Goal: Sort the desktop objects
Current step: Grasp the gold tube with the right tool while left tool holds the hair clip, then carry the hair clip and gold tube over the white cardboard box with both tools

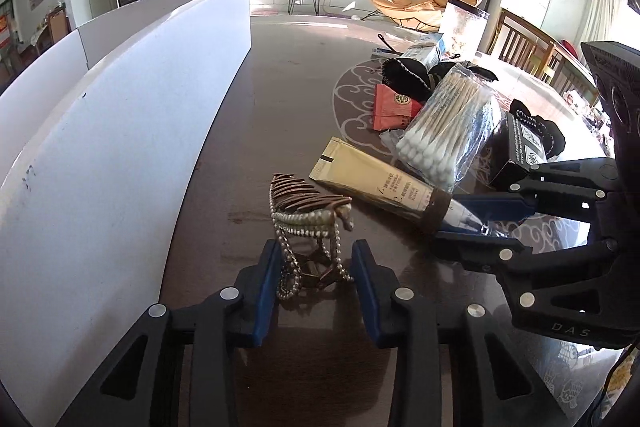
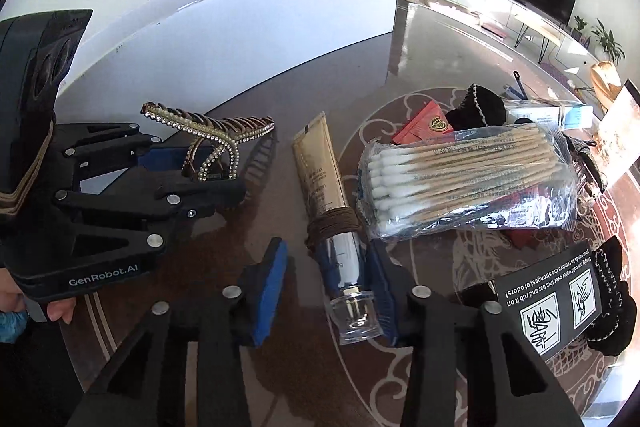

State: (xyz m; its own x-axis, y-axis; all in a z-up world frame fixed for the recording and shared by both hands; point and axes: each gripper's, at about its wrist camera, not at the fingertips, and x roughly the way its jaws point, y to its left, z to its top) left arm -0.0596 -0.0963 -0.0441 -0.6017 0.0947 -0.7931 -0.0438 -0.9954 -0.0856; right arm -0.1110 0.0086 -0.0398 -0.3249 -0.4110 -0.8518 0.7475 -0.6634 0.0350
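Gripping the hair clip (image 1: 308, 215) with my left tongs (image 1: 316, 247), I have the blue pads narrow and pressed against its beaded sides. The clip stands upright with its comb of teeth on top, close to the white board (image 1: 120, 127) that stands along one side of the bench (image 1: 260, 107).

My right tongs (image 2: 327, 247) sit around the clear cap end of the gold tube (image 2: 320, 163). In the right wrist view the tube lies against the right pad, while a gap of bare bench shows between it and the left pad, so these tongs are apart and not yet pinching it. The tube lies flat, its crimped end pointing away from me, and a brown band is wound around its neck.

Just beside the tube, on the side away from the board, lies a clear bag of cotton swabs (image 2: 460, 179), their white tips toward the tube. Behind it a red packet (image 2: 424, 125) shows. A black box with a white printed label (image 2: 548, 303) lies just beside my right tongs, on the bench's patterned centre.
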